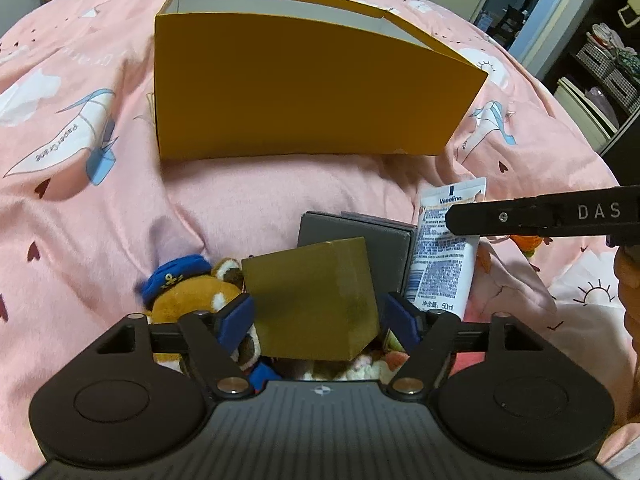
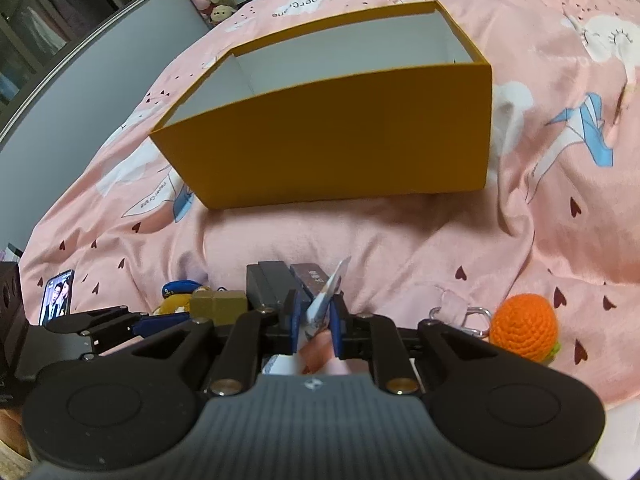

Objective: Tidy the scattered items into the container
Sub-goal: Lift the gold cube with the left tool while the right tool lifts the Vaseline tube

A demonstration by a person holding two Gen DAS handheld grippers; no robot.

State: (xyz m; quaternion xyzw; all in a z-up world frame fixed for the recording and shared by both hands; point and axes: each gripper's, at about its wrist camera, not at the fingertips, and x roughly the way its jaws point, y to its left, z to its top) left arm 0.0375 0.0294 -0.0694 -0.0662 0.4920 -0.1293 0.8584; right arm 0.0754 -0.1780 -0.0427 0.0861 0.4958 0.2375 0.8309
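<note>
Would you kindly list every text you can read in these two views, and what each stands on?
"Vaseline." on the white tube
"50ml" at the tube's lower end; its fine print is too small to read
"DAS" on the right gripper, seen from the left wrist
"PaperCrane" printed on the pink bedspread, mirrored or upside down

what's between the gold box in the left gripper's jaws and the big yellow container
Only bare pink bedsheet, plus the dark grey box just behind the gold box. The left wrist view shows it; the yellow container stands beyond.
</note>
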